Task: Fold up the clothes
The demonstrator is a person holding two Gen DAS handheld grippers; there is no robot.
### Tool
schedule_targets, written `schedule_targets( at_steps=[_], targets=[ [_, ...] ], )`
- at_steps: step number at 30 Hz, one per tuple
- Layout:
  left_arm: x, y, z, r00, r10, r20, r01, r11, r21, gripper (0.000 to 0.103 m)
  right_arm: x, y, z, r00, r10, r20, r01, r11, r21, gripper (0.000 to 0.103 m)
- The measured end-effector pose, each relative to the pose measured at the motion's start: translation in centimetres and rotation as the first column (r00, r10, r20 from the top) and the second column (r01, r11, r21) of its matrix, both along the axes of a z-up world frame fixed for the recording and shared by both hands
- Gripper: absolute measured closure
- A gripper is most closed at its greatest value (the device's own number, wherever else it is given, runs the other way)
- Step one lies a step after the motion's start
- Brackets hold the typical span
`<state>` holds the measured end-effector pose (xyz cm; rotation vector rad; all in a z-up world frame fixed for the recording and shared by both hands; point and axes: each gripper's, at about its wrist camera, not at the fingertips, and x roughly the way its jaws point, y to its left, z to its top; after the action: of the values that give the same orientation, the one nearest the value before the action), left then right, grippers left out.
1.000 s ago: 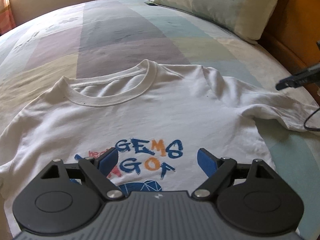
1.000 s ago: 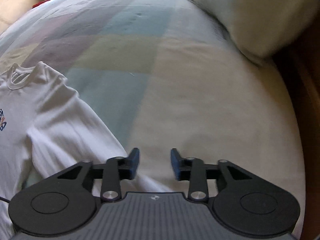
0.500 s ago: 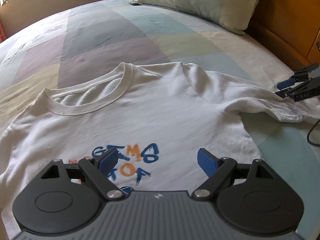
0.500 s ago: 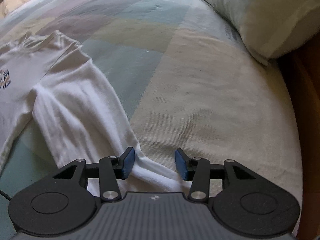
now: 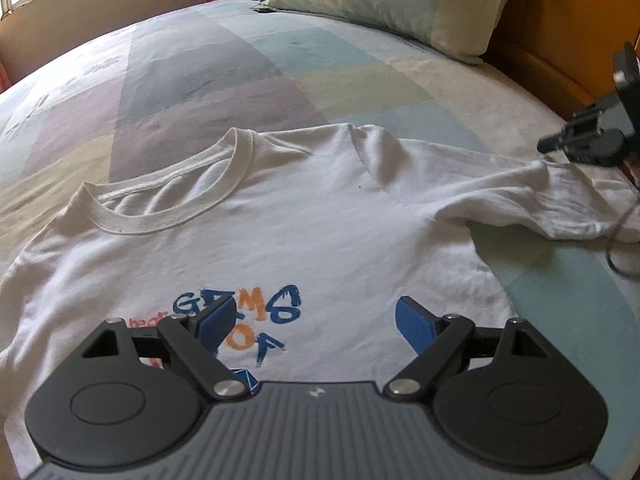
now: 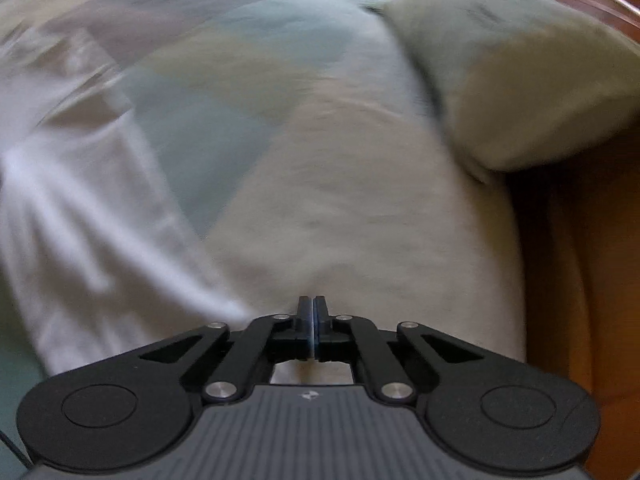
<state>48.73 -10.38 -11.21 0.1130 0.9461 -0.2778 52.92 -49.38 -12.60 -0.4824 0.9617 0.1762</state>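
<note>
Right wrist view: right gripper [image 6: 312, 310] pitched down, jaws together, beside sleeve [image 6: 100, 220].

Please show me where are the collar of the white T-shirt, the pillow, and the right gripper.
collar [image 5: 224, 196]: left wrist view, on the ribbed front band.
pillow [image 5: 400, 4]: left wrist view, on its front face.
right gripper [image 6: 312, 312]: right wrist view, at the closed fingertips.

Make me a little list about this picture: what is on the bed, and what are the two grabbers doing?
Garment: white T-shirt, spread out, print up
Surface: bed with a patchwork sheet
Pillow: at the bed's head, off the shirt
Left gripper: open above the print, holding nothing
Right gripper: jaws just closed, shut at the sleeve end; whether cloth is pinched, cannot tell
</note>
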Motion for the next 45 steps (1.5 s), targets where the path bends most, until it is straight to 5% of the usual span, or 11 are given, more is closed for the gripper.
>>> schedule_targets(
  at_steps=[7,13,17,22,26,27,28,36,39,41,45],
  targets=[
    [1.0,0.4,0.1,1.0,0.01,0.007,-0.01,1.0,0.002,0.017,-1.5,0.9,2.2,0.984,-0.126,-0.126,0.164,0.919,0.359,0.057],
    [1.6,-0.2,0.4,0.999,-0.035,0.026,0.035,0.999,-0.005,0.017,-0.8,1.8,1.0,0.972,-0.193,-0.135,0.233,0.871,0.431,0.057],
    [1.6,-0.7,0.2,0.998,-0.064,0.027,0.064,0.998,0.013,0.017,-0.1,2.0,1.4,0.993,-0.099,-0.06,0.114,0.932,0.345,0.057],
    [1.1,-1.2,-0.5,0.999,-0.047,-0.002,0.047,0.999,-0.011,0.017,3.9,2.4,0.5,0.997,0.016,-0.075,0.013,0.926,0.378,0.057],
    [0.7,-1.6,-0.7,0.998,-0.061,-0.006,0.061,0.998,-0.006,0.017,5.2,4.1,-1.0,0.983,0.115,-0.142,-0.053,0.922,0.383,0.065],
    [0.7,-1.6,-0.7,0.998,-0.062,-0.004,0.062,0.998,-0.002,0.017,5.1,4.5,-1.1,0.981,0.132,-0.144,-0.07,0.924,0.375,0.072],
    [0.8,-1.6,-0.7,0.998,-0.061,-0.004,0.061,0.998,-0.001,0.017,5.1,4.9,-1.1,0.979,0.149,-0.142,-0.088,0.926,0.367,0.096],
    [1.5,-0.8,-0.2,1.0,-0.015,0.002,0.015,1.0,-0.015,0.017,7.4,6.1,-0.8,0.986,0.127,-0.108,-0.087,0.944,0.318,0.097],
    [1.5,-0.6,0.0,1.0,-0.014,0.01,0.014,1.0,-0.012,0.017,6.6,4.1,0.7,0.995,0.067,-0.077,-0.034,0.93,0.366,0.081],
    [1.5,-0.5,0.1,1.0,-0.018,0.012,0.018,1.0,-0.009,0.017,4.9,1.7,1.7,0.999,0.008,-0.054,0.011,0.938,0.347,0.052],
    [1.4,-0.1,0.1,1.0,-0.018,0.01,0.018,1.0,-0.007,0.016,0.3,-4.6,2.4,0.987,-0.14,-0.073,0.154,0.955,0.254,0.044]
  ],
)
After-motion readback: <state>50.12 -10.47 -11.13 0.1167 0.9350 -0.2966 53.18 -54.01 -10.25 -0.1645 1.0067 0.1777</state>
